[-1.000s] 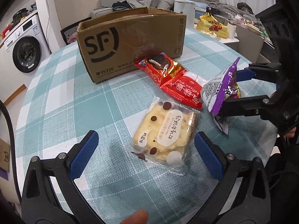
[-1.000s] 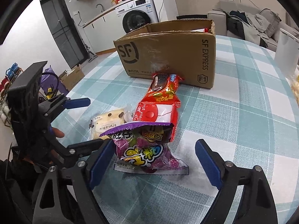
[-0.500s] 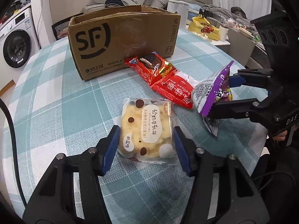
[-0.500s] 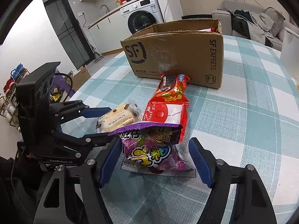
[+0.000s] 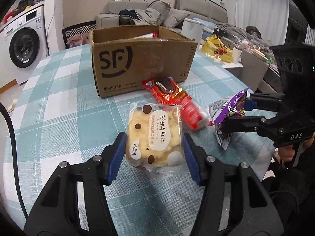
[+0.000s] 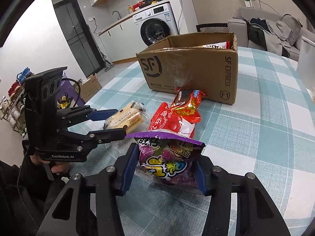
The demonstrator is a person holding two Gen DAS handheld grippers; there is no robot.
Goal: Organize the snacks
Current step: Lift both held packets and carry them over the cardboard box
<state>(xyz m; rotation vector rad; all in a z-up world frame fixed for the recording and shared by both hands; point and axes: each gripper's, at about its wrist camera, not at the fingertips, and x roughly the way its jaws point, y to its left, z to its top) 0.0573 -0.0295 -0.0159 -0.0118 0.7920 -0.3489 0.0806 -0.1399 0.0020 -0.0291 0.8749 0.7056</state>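
Left wrist: left gripper [image 5: 154, 151] pinches the cake pack [image 5: 155, 135] at 6 o'clock of the box [image 5: 141, 63]; slick film may slip. Right wrist: right gripper [image 6: 165, 170], jaws closing on the purple bag [image 6: 167, 159], may burst it.

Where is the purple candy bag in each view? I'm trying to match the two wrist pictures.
Left wrist: purple candy bag at far right, between the right tongs, which are closing on it.
Right wrist: bottom centre, between that camera's own tongs.
Shared landmark: the SF cardboard box behind the snacks.
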